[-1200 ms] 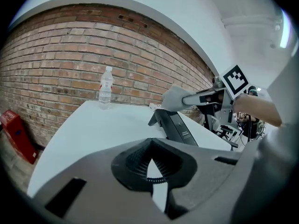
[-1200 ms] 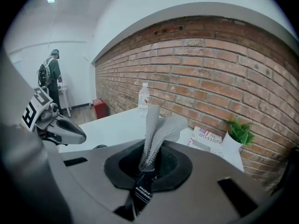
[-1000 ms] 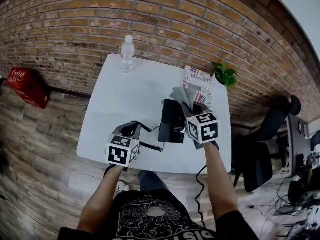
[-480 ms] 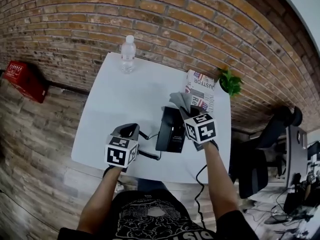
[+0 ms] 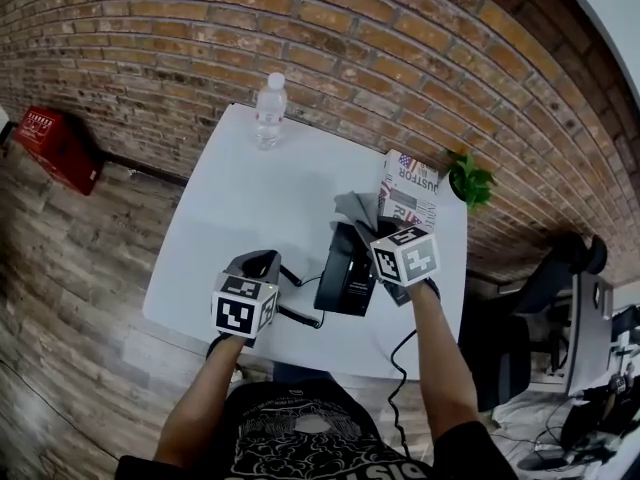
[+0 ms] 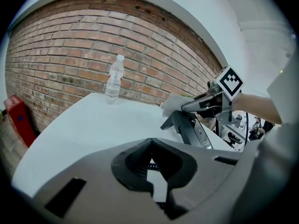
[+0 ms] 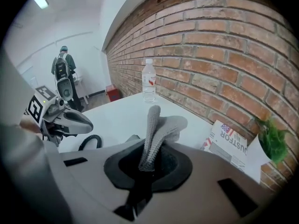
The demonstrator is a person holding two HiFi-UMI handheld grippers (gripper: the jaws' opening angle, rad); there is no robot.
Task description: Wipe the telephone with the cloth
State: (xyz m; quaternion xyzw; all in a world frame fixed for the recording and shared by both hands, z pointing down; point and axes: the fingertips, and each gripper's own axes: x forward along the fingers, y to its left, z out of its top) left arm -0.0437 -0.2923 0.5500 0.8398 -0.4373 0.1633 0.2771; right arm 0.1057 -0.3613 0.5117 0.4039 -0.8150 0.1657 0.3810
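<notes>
Telephone (image 5: 348,273) first: black and propped at a tilt, it sits on the white table (image 5: 240,198), toward the near right part of the top and close to the front edge. Just beyond it, by the brick wall, lies a folded newspaper (image 5: 410,183). A water bottle (image 5: 270,108) stands well apart at the far edge, and a small plant (image 5: 470,180) sits off the far right corner. The right gripper (image 7: 148,169) is clamped on a grey cloth (image 7: 156,129), whose loose folds stick up past the jaws. In the head view the cloth hangs at the telephone's far, raised end; it seems to brush the top edge, though contact is not certain. The left gripper (image 6: 152,171) waits near the front edge, left of the telephone. Its jaws are drawn almost together, with the coiled cord (image 6: 152,165) caught in the slit between them. By my reading the wipe is only at its start: cloth in hand and brought to the far end, nothing to show which surfaces are done, and the sloping face and sides left to cover.
</notes>
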